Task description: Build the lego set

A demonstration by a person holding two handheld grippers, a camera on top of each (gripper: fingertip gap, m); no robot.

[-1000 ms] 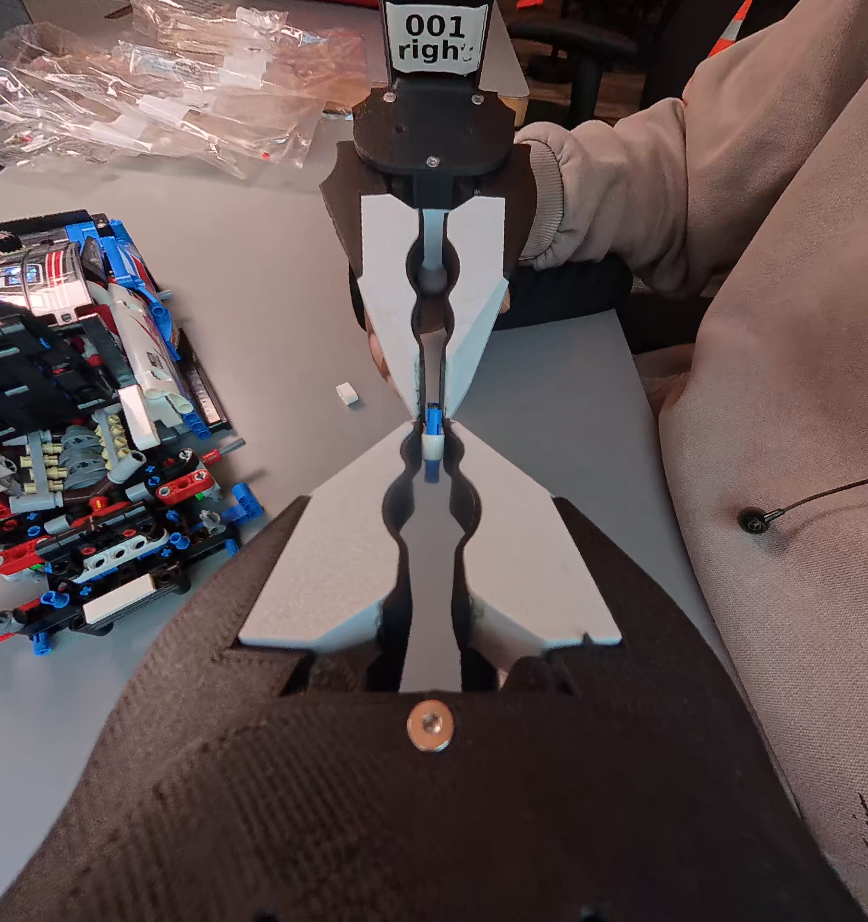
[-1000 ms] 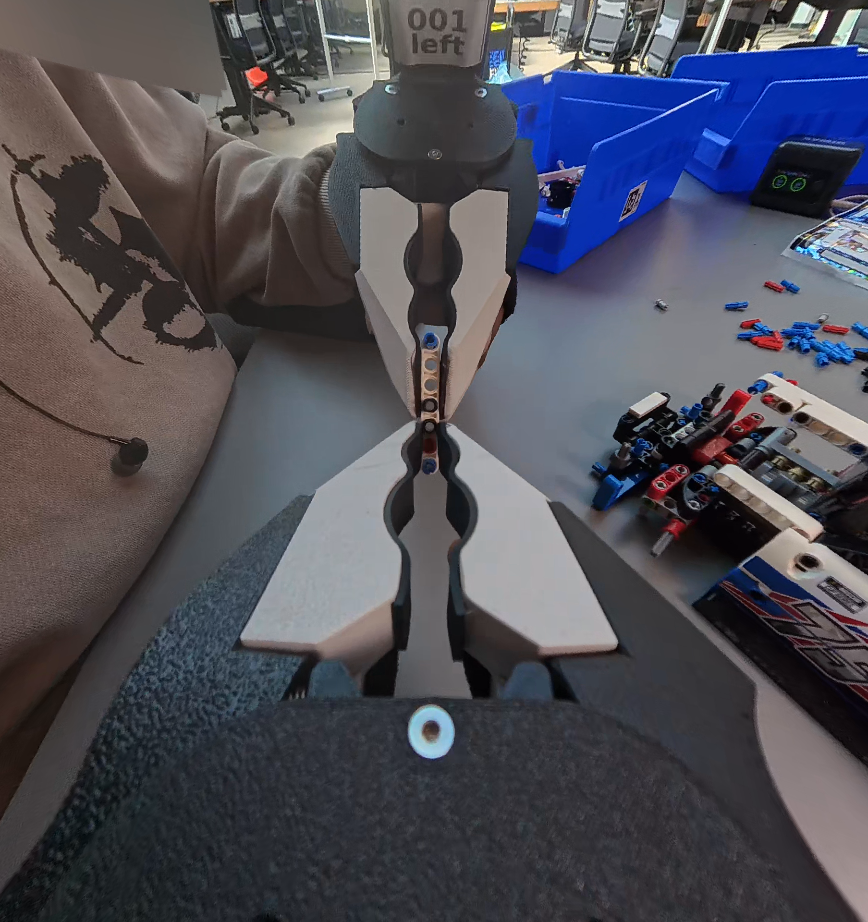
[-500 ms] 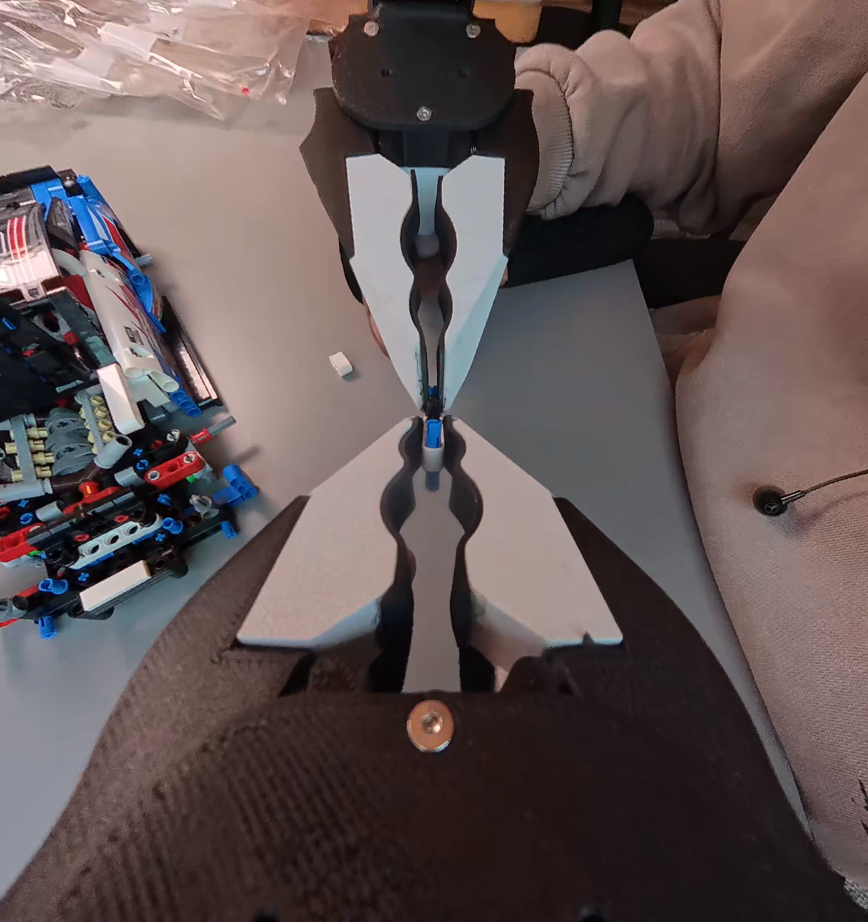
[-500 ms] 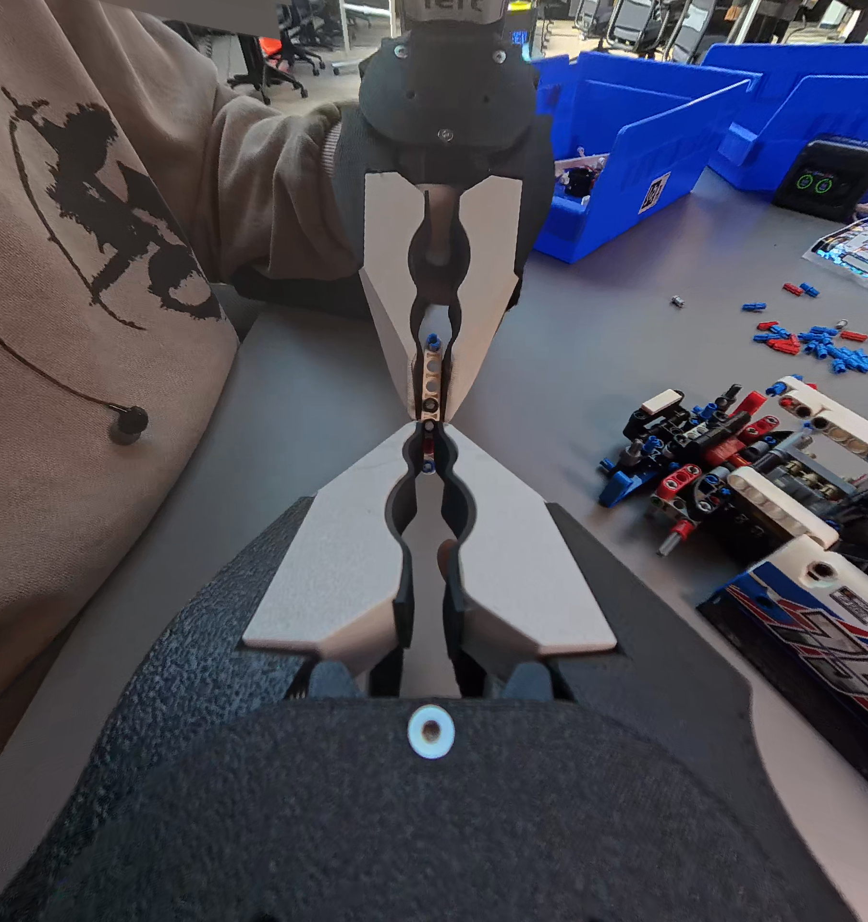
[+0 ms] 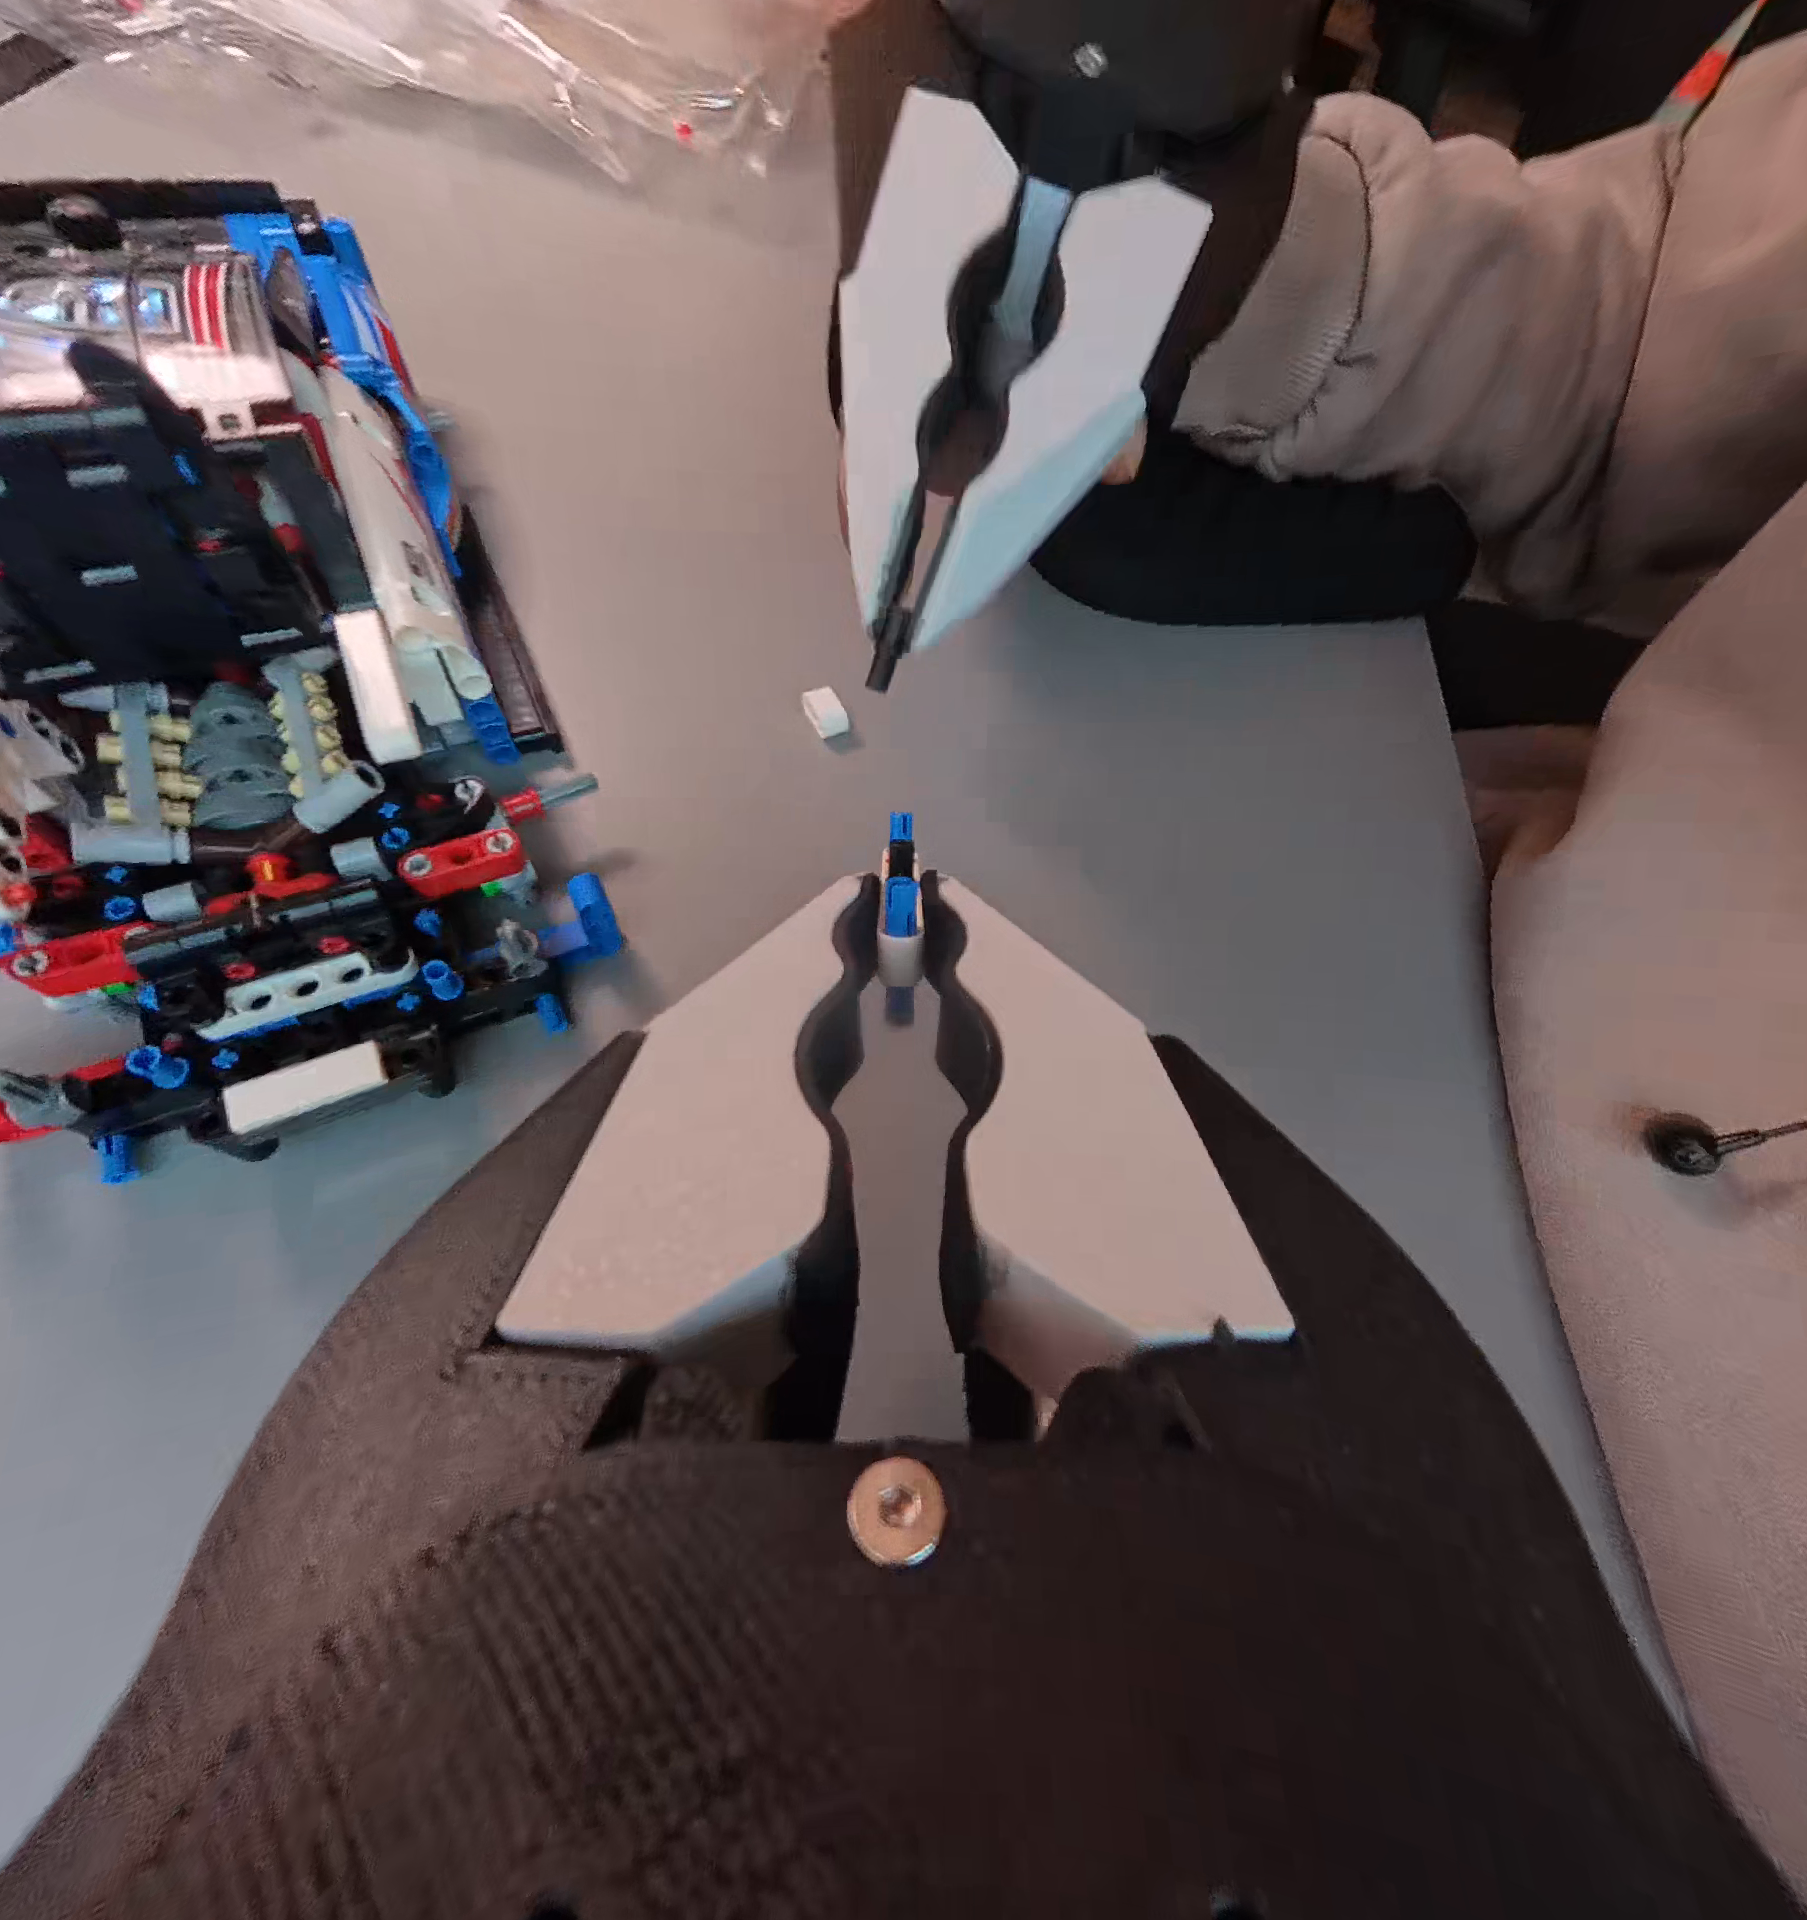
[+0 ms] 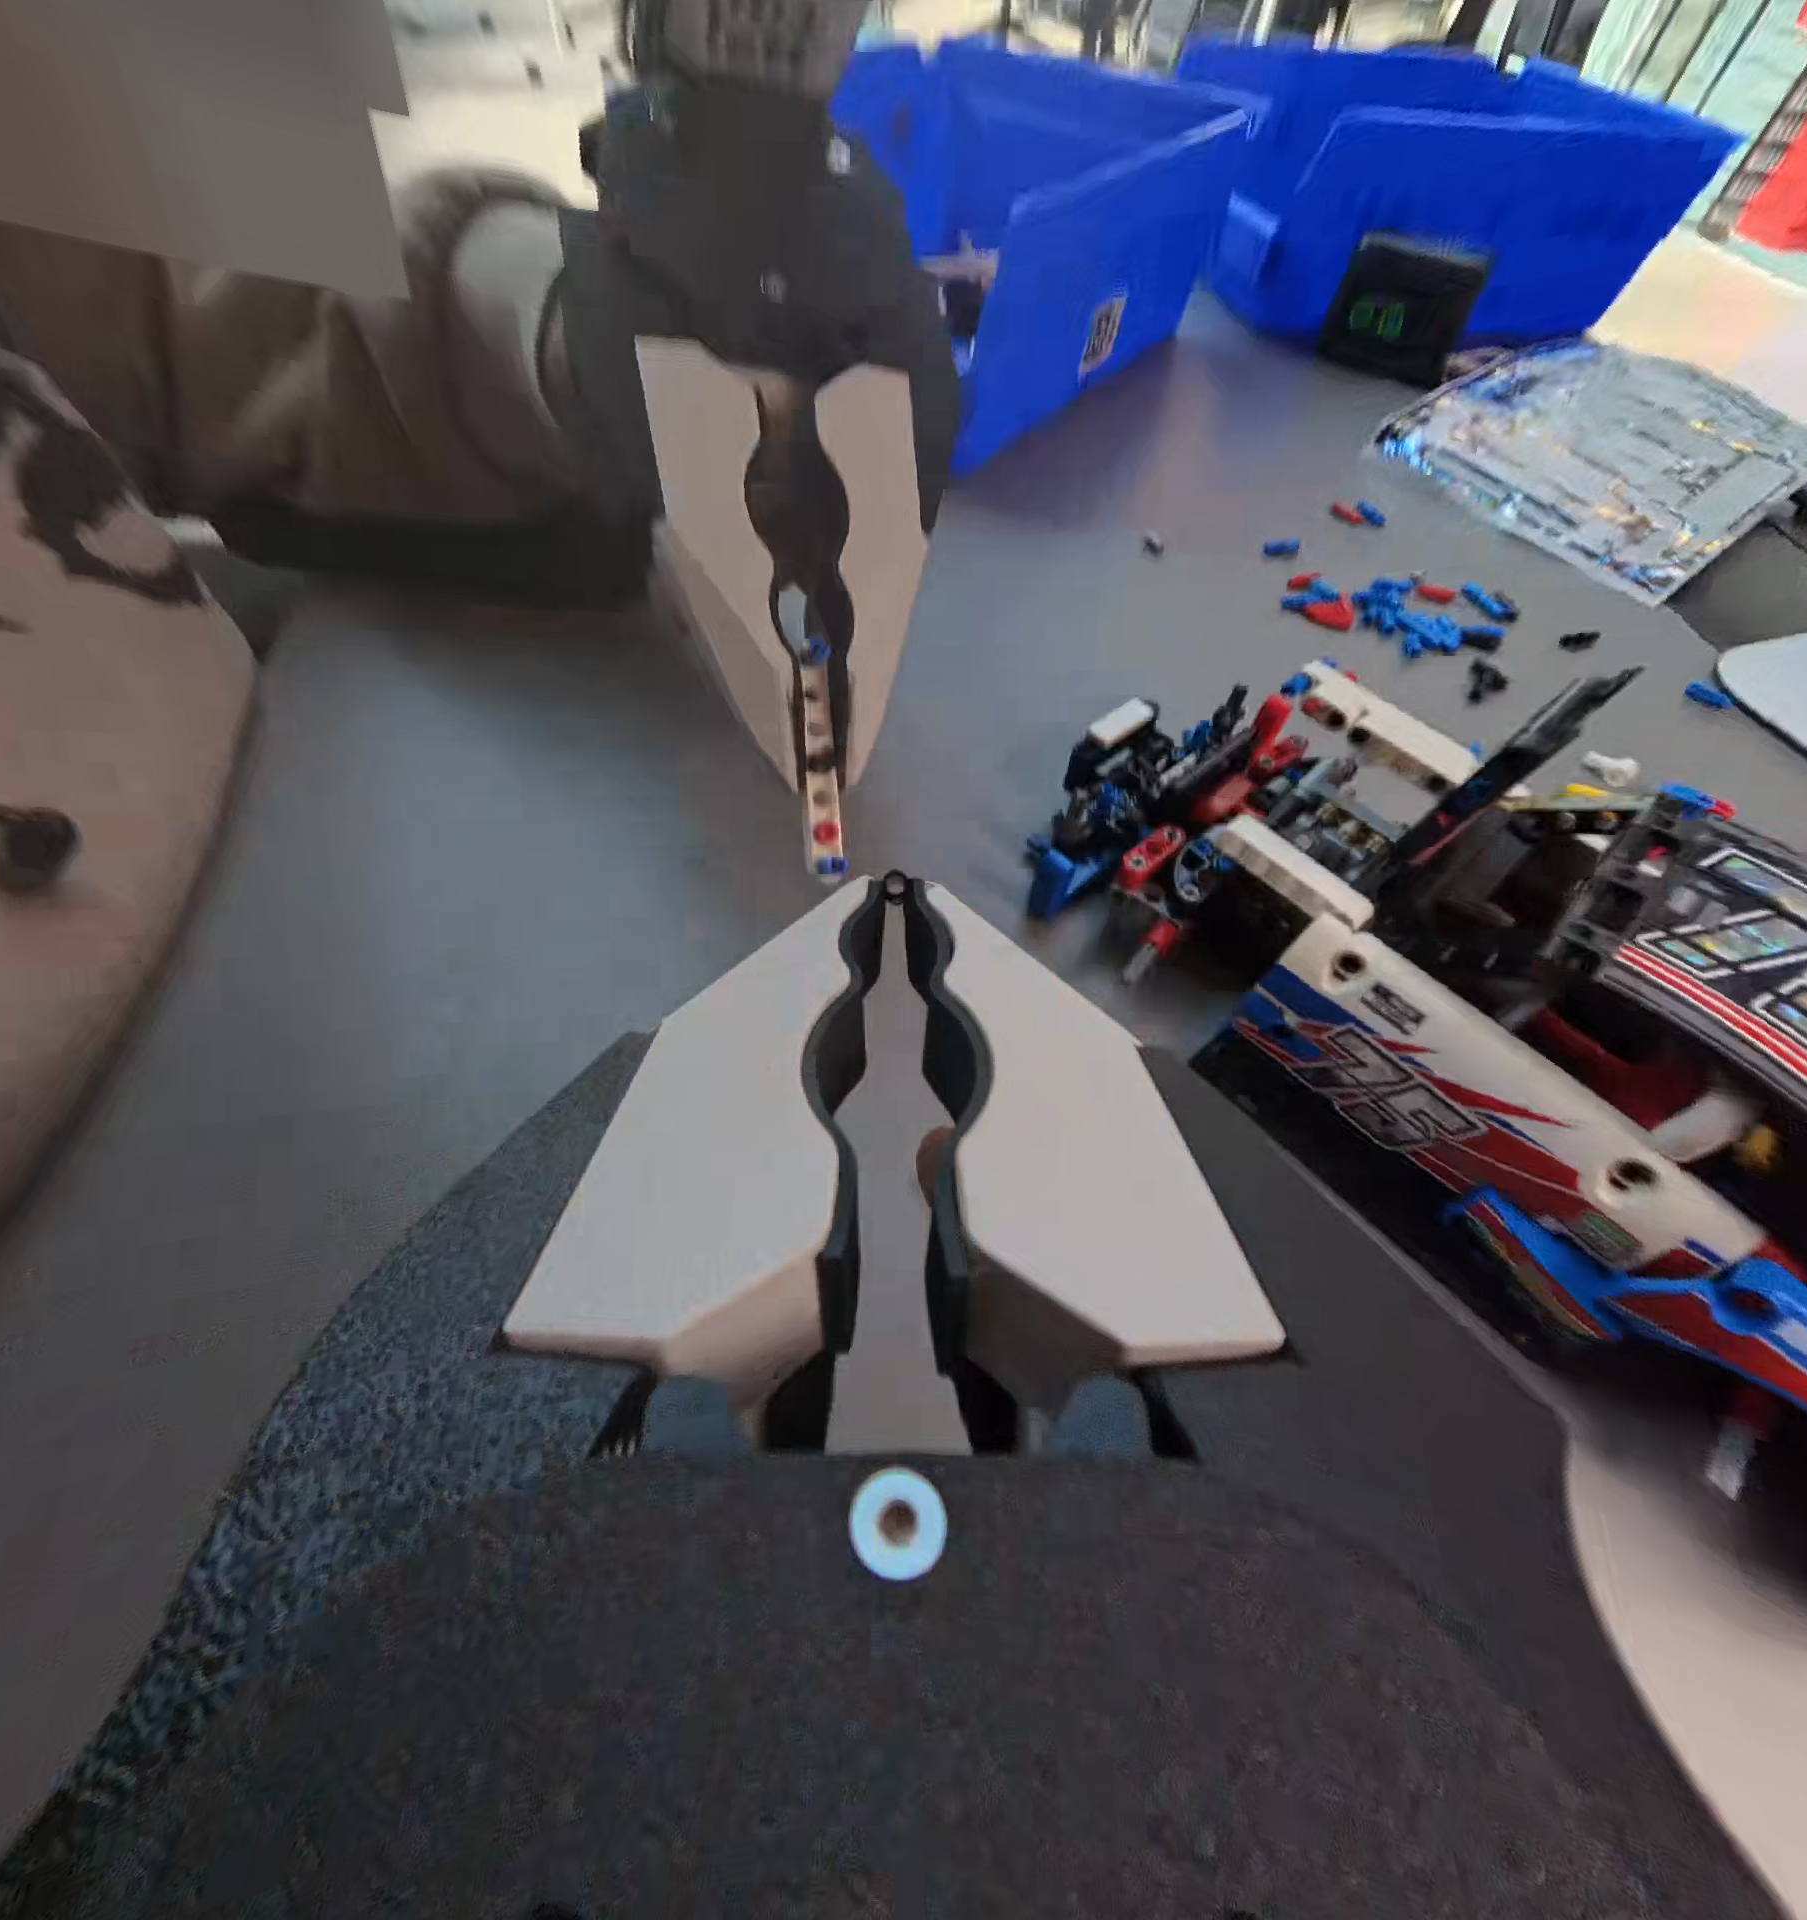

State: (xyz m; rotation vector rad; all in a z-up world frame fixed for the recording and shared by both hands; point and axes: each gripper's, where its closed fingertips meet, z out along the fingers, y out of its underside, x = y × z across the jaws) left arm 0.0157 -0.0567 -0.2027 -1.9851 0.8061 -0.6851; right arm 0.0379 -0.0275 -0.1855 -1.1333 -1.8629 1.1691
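left gripper (image 5: 897, 883) is closed on a white beam (image 6: 821, 774) with blue pins, long axis along its fingers, over the table's (image 5: 1138, 831) near edge. right gripper (image 6: 894, 883) is pinched on a small black pin (image 5: 883, 649), just beside the beam's free end. car model (image 6: 1501, 987) is farther in on the table, nearer the right gripper.

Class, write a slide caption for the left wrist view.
Left gripper clamps a white beam with blue pins; right gripper opposite, car model alongside.

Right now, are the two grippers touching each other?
No, the right gripper is tilted up and away from the left gripper, with bare table between them.
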